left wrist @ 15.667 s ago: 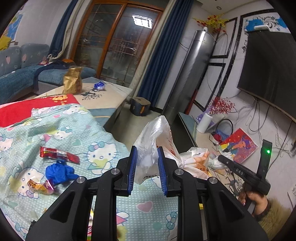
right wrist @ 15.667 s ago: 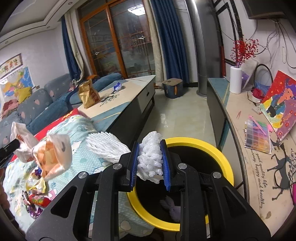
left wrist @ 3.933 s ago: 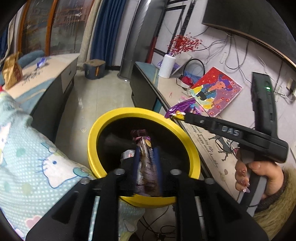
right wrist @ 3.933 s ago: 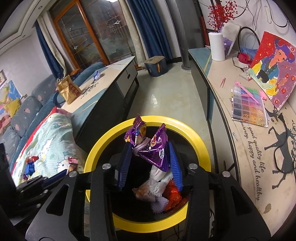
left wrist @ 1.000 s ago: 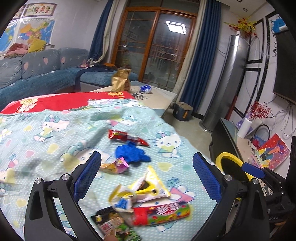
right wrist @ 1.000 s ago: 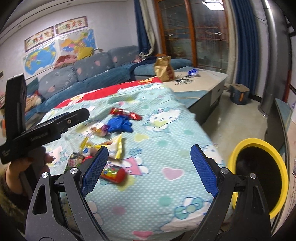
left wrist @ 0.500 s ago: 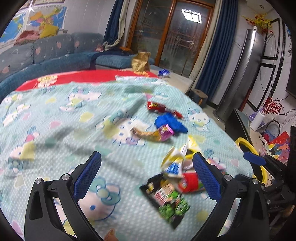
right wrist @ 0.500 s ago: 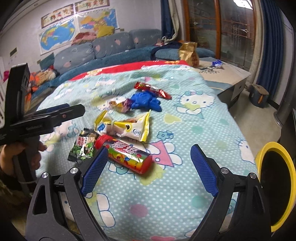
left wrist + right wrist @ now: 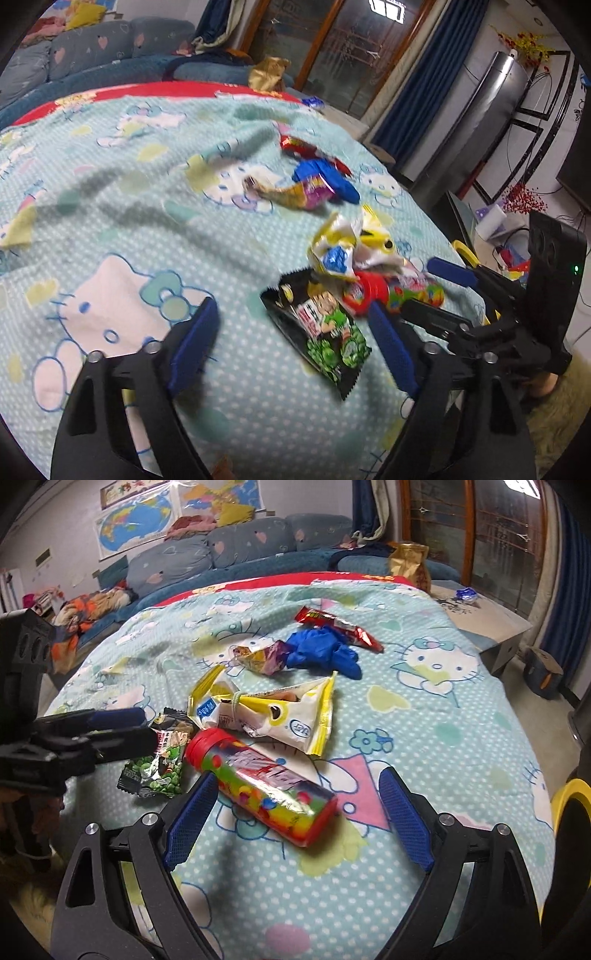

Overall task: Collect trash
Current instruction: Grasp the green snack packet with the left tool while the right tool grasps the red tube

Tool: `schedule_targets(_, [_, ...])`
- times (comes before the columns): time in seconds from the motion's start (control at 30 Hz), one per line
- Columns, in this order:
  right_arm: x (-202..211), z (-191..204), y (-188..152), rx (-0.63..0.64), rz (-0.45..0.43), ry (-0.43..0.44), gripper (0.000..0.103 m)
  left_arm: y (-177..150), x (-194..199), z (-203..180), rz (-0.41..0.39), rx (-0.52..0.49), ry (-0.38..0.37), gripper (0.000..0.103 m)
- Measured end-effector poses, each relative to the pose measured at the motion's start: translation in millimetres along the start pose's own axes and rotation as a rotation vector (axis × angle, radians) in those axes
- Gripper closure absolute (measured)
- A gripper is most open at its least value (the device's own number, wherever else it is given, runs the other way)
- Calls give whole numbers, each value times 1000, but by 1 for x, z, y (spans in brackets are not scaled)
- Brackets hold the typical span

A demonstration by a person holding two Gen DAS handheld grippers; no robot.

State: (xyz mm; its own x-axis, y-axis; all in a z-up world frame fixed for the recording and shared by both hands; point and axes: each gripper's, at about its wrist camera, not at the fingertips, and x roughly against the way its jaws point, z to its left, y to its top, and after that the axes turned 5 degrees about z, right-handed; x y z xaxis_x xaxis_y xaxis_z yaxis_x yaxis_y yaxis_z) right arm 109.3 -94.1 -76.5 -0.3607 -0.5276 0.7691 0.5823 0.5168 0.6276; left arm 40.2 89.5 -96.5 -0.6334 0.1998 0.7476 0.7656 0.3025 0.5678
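Six pieces of litter lie on a Hello Kitty blanket (image 9: 443, 716) spread over the surface, with the yellow-rimmed bin (image 9: 565, 794) at the far right edge of the right wrist view. Both tongs are spread wide and hold nothing. The right tongs (image 9: 295, 823) hover over a candy tube (image 9: 262, 775) with a red cap, which lies flat between their blue pads. The tube's long axis runs diagonally, cap toward the upper left, base toward the lower right. It looks rigid and smooth, probably light, and likely to roll or slip, so a grip across the middle of the barrel seems safest.

The left tongs (image 9: 295, 347) bracket a black-and-green snack packet (image 9: 321, 328), which lies flat just beside the tube's cap. Its long axis runs from upper left to lower right in the left wrist view. It appears thin, crinkly and nearly weightless, and a pinch on one edge should lift it.

A yellow-and-white wrapper (image 9: 266, 709) is crumpled against the tube's cap end. Farther off lie a gold-and-purple wrapper (image 9: 262, 657), a blue glove (image 9: 321, 650) and a red wrapper (image 9: 336, 624), all soft and light by their look.
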Motion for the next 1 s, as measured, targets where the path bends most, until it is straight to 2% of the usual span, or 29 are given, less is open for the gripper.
schedule_targets(0.13, [-6, 0, 1, -8, 12, 43, 31, -4, -8, -4, 27, -1, -17, 40])
schedule_targets(0.27, [-11, 3, 0, -12, 22, 61, 43, -5, -11, -5, 39, -2, -16, 53])
schedule_targets(0.33, [-10, 4, -1, -16, 25, 75, 51, -6, -10, -3, 41, 1, -16, 61])
schedule_targets(0.37, [-10, 4, -1, -17, 25, 78, 60, -6, -10, -2, 43, 4, -15, 67])
schedule_targets(0.43, [-8, 5, -3, -18, 27, 81, 71, -7, -9, 2, 44, 18, -21, 75])
schedule_targets(0.5, [-5, 6, -6, -21, 27, 96, 84, -7, -7, 5, 46, 28, -32, 77])
schedule_targets(0.57, [-2, 7, -9, -24, 26, 107, 88, -7, -5, 7, 43, 33, -37, 79])
schedule_targets(0.67, [4, 10, -14, -23, 34, 130, 88, -7, 0, 9, 36, 32, -39, 84])
schedule_targets(0.73, [7, 10, -17, -25, 31, 129, 83, -6, 5, 10, 25, 31, -41, 85])
schedule_targets(0.8, [10, 7, -18, -36, 24, 124, 75, -5, 10, 11, 14, 28, -39, 87])
schedule_targets(0.87, [11, 1, -18, -62, 16, 118, 56, -3, 16, 12, -1, 31, -38, 88])
schedule_targets(1.0, [10, -6, -12, -92, 12, 156, 56, 3, 29, 12, -37, 31, -36, 89])
